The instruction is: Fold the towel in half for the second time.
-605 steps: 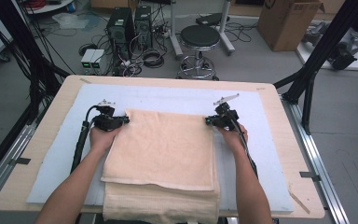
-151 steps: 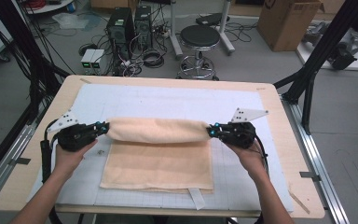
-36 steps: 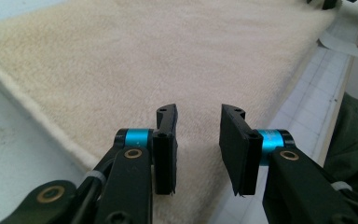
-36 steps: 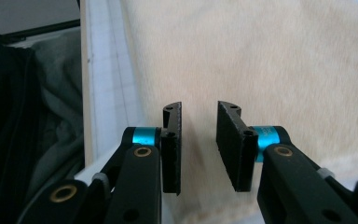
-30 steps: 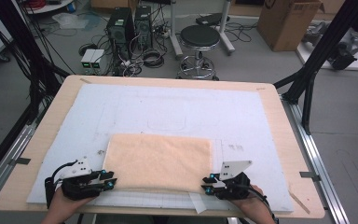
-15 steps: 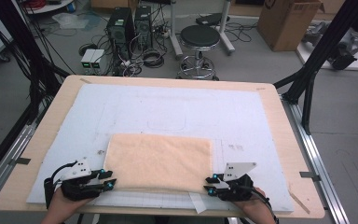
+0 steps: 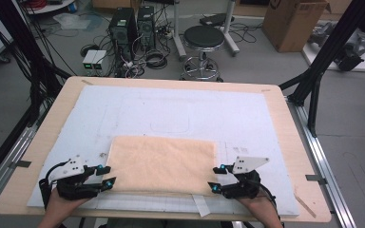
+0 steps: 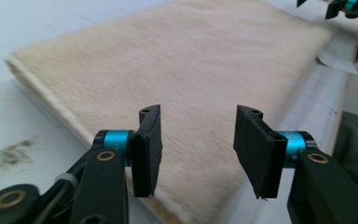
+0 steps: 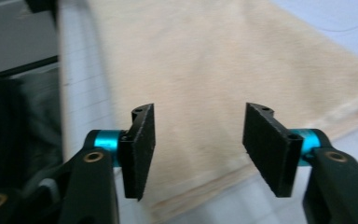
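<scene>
- Towel (image 7: 161, 164): folded, peach-coloured, flat on the white mat (image 7: 180, 109), at 6 o'clock of the table (image 7: 290, 142), near the front edge.
- Looks soft, light and limp; likely to sag and unfold if lifted by one point; plush nap, not slippery.
- Best taken at the two near corners or along the thick folded edges, pinching all layers together, both sides at once.
- Left gripper (image 7: 105, 176) at 9 o'clock of the towel, jaws apart and just opened wider, nothing pinched; near left corner just ahead of the tips (image 8: 198, 149).
- Right gripper (image 7: 217, 178) at 3 o'clock of the towel, jaws likewise spread and just opened, free of the cloth (image 9: 198, 149).
- Versus a second ago: same place for towel and hands, grips let go.
- Versus five seconds ago: fold completed, towel halved and lying nearer the front edge.
</scene>
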